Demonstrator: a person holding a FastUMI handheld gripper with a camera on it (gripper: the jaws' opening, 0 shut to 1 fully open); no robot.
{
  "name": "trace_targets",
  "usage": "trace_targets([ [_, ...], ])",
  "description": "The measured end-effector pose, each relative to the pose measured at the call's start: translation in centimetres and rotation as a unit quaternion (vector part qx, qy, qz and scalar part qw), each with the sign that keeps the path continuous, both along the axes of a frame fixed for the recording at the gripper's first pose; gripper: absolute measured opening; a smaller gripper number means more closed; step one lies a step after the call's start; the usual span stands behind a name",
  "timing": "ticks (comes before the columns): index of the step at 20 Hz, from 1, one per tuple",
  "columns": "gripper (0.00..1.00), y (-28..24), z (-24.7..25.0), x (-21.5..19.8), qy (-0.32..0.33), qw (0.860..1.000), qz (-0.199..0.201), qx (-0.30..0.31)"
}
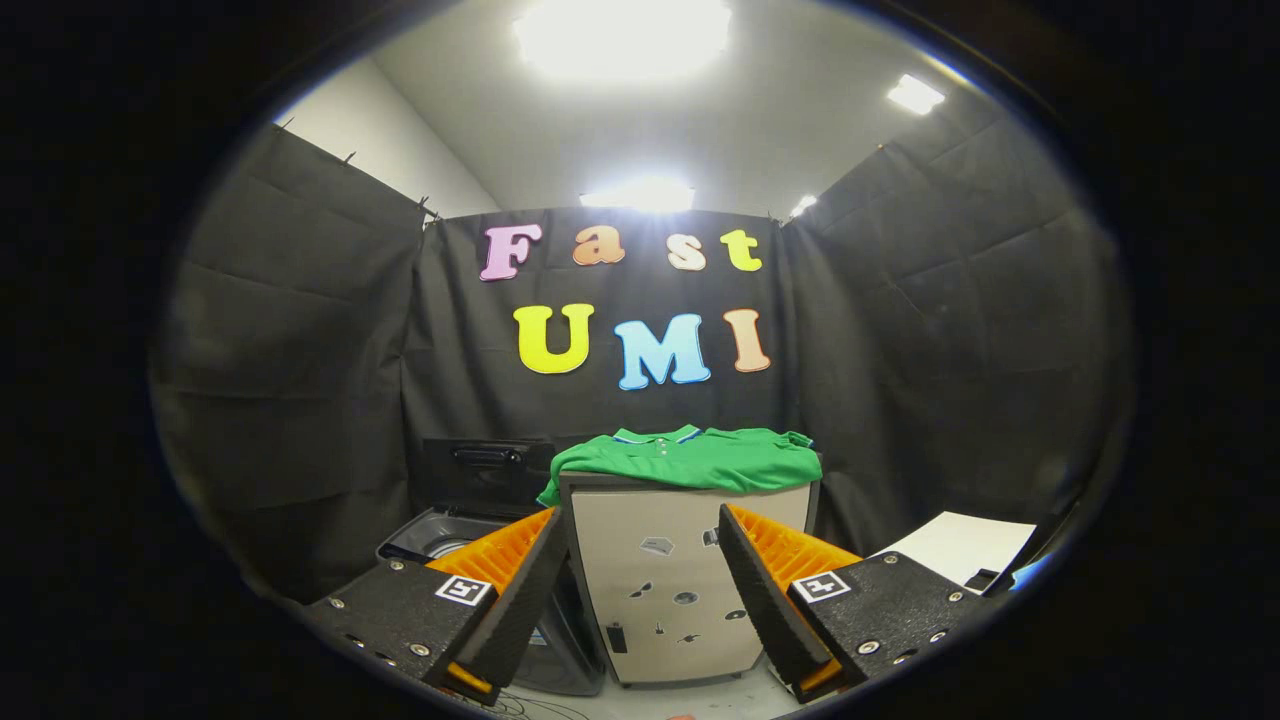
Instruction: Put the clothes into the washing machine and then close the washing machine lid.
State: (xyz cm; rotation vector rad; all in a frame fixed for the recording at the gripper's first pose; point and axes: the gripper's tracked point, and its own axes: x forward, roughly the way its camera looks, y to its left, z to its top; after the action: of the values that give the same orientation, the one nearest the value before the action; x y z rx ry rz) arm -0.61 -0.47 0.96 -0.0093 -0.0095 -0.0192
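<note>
A green polo shirt (690, 460) lies folded on top of a beige cabinet (680, 580), straight ahead and beyond my fingers. To the cabinet's left stands the washing machine (440, 535), its dark lid (487, 475) raised upright behind the open tub. My gripper (640, 590) is open, with nothing between its fingers; the cabinet's front shows through the gap. The left finger (510, 590) partly hides the washing machine.
Black cloth walls close the booth on the left, back and right. A white flat surface (965, 545) lies low to the right of the cabinet. Pale floor shows under the cabinet, with thin cables (530, 708) near the fingers.
</note>
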Motion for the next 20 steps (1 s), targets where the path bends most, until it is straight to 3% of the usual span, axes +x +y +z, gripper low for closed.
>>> trace_targets([
  [20,0.93,-0.2,2.2,0.8,0.004,1.0,-0.005,-0.007],
])
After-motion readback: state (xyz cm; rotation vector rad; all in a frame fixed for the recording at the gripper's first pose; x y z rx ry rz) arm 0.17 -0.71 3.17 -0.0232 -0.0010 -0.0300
